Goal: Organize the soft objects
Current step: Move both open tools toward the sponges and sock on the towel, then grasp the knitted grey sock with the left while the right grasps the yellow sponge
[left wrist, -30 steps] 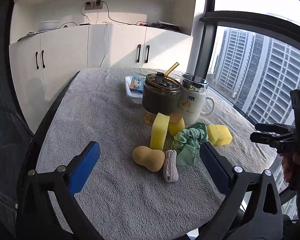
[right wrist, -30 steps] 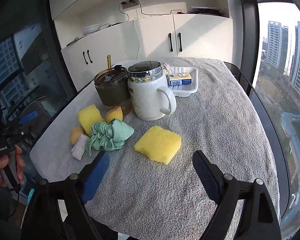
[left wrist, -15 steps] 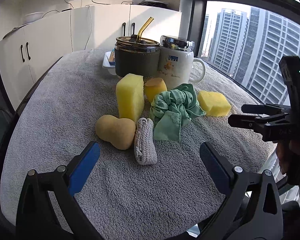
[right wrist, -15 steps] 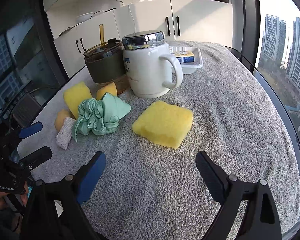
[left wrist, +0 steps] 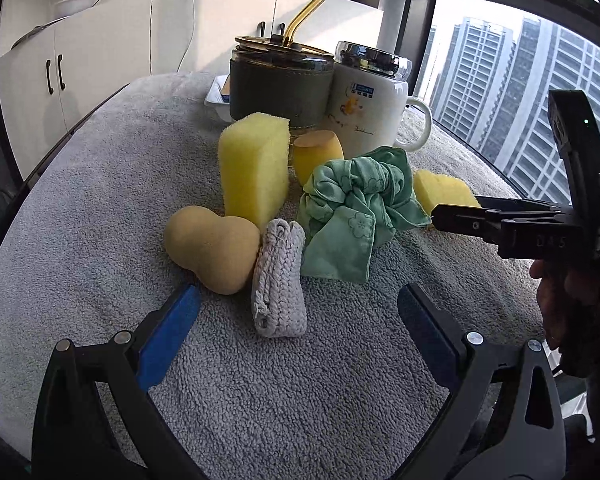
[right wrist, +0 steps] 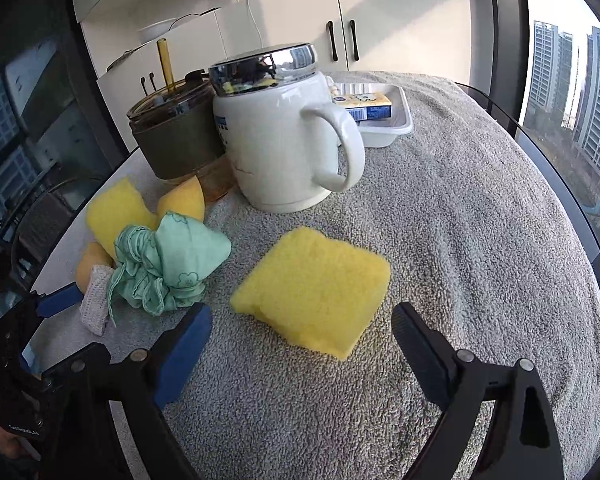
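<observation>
A white lidded mug (right wrist: 284,148) stood just beside an olive-sleeved glass tumbler (right wrist: 176,136) with an amber straw (left wrist: 300,18), a white tray (right wrist: 384,128) holding a carton (right wrist: 364,106) behind them on the grey-towelled worktop (right wrist: 480,220).

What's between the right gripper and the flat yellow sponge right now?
Nothing but bare grey towel, as the right wrist view shows. The right gripper is open, and the flat yellow sponge lies just ahead of its fingertips, untouched.

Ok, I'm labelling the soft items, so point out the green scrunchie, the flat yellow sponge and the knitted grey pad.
green scrunchie (left wrist: 356,204): left wrist view, on its gathered middle.
flat yellow sponge (right wrist: 316,284): right wrist view, on its top face.
knitted grey pad (left wrist: 278,276): left wrist view, on its ribbed upper side.
</observation>
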### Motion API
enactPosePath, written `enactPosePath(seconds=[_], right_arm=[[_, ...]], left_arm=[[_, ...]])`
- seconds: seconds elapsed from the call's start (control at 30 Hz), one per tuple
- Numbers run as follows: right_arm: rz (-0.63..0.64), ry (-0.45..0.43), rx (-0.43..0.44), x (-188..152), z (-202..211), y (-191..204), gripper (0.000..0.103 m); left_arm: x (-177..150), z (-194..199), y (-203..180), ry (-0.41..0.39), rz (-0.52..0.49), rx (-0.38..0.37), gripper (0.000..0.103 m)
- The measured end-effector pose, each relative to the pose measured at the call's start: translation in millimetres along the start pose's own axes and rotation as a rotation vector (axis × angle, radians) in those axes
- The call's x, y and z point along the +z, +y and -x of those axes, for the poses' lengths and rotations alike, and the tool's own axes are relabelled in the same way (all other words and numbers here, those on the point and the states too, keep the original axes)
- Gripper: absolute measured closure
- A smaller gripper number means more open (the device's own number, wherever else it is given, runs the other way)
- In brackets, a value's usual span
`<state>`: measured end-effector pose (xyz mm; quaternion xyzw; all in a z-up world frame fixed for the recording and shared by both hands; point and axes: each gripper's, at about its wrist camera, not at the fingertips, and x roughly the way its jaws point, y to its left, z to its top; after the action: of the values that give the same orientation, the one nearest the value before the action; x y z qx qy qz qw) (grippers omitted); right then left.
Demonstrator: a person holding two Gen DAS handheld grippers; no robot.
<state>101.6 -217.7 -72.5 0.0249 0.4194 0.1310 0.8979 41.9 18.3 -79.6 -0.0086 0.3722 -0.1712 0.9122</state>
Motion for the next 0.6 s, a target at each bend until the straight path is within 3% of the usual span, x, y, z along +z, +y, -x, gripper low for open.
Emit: enactPosePath(seconds=[0.5, 0.53, 0.6], right_arm=[[-0.012, 0.013, -0.023, 8.8, -17.3, -6.0, 0.01], [-0.009, 0.014, -0.027, 9.5, -18.2, -5.9, 0.01], [-0.002, 0.017, -0.033, 9.2, -18.9, -4.5, 0.009]], left_arm=[[6.2, -11.2, 2.6, 0.006, 0.009, -0.009, 0.005], [5.5, -9.5, 2.8, -0.005, 0.009, -0.008, 0.007], [4.9, -9.3, 2.1, -0.006, -0.013, 0.019, 0.028]])
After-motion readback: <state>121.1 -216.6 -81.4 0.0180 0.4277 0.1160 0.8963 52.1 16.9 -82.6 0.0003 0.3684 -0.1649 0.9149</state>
